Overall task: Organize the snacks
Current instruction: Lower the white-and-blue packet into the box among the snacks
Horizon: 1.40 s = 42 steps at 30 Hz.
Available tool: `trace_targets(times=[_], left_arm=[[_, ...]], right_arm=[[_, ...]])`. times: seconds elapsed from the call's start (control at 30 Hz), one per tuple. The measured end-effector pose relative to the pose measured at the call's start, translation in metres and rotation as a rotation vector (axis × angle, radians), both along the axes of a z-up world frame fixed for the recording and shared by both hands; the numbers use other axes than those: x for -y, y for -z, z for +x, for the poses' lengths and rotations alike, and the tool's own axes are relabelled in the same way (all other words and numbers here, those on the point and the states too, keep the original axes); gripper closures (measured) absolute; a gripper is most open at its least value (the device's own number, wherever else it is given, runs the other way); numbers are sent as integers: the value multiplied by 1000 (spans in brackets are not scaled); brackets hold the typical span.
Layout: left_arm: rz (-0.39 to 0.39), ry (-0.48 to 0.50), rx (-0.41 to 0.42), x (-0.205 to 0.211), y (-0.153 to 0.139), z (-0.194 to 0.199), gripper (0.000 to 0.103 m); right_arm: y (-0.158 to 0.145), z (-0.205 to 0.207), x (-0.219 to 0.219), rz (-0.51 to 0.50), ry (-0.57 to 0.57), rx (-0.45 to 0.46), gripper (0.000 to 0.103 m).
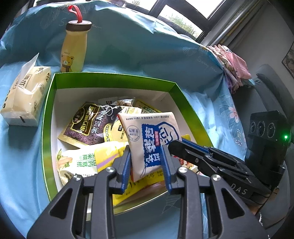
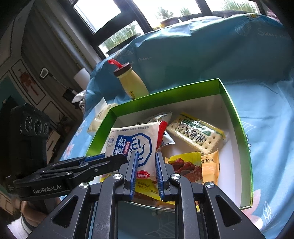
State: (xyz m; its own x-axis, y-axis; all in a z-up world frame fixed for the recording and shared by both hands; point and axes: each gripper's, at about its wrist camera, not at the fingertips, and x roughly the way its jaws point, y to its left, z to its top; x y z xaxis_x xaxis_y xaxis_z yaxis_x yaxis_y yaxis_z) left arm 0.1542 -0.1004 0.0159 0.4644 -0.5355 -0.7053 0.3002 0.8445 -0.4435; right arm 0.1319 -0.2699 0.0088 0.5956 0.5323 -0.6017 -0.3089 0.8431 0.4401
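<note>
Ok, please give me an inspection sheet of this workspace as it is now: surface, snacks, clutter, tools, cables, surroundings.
Surface: blue flowered cloth, creased.
Job's things: green box, open, white inside, holding many snack packets; white-and-blue packet held upright above them; cracker packet lying flat in the box.
Clutter: yellow bear bottle upright behind the box; tissue pack beside the box.
Tools: left tool and right tool are both shut on the white-and-blue packet, from different sides.
Cables: nothing seen.
Surroundings: window behind; pink cloth bundle at the cloth's edge.
</note>
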Motion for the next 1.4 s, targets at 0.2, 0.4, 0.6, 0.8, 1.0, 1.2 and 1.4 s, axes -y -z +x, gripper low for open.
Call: trace_targets(times=[0.2, 0.4, 0.6, 0.8, 1.0, 1.2, 1.4], left_arm=[[13, 3, -5, 1, 2, 1, 71], [35, 7, 0, 5, 2, 2, 71], [46, 7, 1, 6, 1, 3, 70], [55, 9, 4, 7, 1, 3, 69], [63, 9, 7, 7, 2, 4, 68], [79, 13, 12, 7, 2, 5, 67], [100, 9, 15, 9, 0, 6, 65]], right_arm=[[1, 2, 0, -11, 4, -11, 83], [2, 4, 1, -19, 11, -19, 83], [2, 4, 1, -21, 11, -21, 83], [2, 3, 2, -24, 12, -21, 83], [2, 3, 2, -42, 16, -19, 83], [1, 2, 1, -55, 19, -21, 83], [0, 2, -2, -82, 20, -22, 83]])
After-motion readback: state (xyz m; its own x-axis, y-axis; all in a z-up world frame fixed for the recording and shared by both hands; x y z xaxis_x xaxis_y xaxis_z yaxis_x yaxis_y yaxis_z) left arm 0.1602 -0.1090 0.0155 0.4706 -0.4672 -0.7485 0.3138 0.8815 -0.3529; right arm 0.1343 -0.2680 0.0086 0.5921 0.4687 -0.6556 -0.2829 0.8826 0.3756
